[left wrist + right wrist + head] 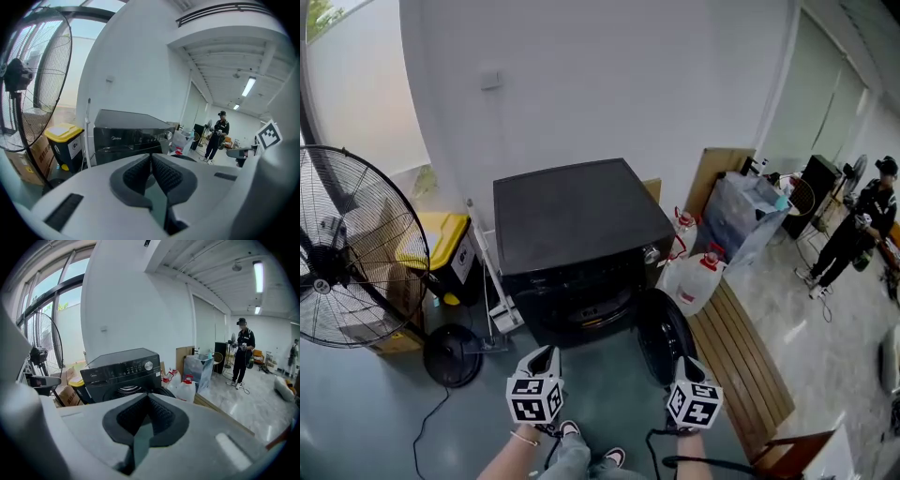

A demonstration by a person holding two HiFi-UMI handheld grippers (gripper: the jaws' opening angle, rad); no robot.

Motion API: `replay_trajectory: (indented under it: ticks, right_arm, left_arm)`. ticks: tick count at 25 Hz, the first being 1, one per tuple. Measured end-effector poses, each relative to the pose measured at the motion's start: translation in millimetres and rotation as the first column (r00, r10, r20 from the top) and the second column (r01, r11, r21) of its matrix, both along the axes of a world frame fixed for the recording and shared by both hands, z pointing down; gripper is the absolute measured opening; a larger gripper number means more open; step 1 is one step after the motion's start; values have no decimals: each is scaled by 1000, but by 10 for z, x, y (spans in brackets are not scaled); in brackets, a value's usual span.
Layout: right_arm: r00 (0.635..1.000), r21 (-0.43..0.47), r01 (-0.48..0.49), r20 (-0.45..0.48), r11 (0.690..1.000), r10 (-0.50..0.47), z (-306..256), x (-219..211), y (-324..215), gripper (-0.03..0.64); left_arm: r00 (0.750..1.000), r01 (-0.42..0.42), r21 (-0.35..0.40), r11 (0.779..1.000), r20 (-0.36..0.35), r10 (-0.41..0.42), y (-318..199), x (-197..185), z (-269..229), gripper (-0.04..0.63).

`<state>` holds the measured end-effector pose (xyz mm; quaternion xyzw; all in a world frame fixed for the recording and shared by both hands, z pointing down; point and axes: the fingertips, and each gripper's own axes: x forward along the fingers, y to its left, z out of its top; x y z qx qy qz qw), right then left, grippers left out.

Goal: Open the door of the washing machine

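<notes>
Bright, even daylight from windows (51, 296) at left. Ceiling strip light (258, 276) slightly blown out. Shadows soft. Gripper views fisheye-bent, corners vignetted black. Focus mostly sharp.

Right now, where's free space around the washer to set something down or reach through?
The washer has a bare top. The floor in front is free between the fan base and the open door. Crowded: fan and bin left of it, jugs and slats right of it.
</notes>
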<state>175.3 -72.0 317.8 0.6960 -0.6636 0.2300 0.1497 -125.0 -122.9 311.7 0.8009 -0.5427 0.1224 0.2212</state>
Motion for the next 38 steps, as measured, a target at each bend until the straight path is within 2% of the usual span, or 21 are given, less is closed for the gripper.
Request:
replay_trajectory:
  ticks: [4, 11, 38]
  right_arm:
    - [1000, 21, -2, -12, 1000, 2, -194, 58, -18, 5]
    - [999, 77, 8, -48, 997, -5, -532, 137, -235, 5]
    - [997, 73, 30, -77, 997, -24, -672, 201, -401, 5]
  left_arm:
    - [1000, -2, 46, 999, 11, 1, -71, -37, -252, 14]
    - [1000, 15, 74, 997, 2, -15, -251, -45, -437, 14]
    - [999, 22, 55, 998, 28, -24, -394, 14, -414, 14]
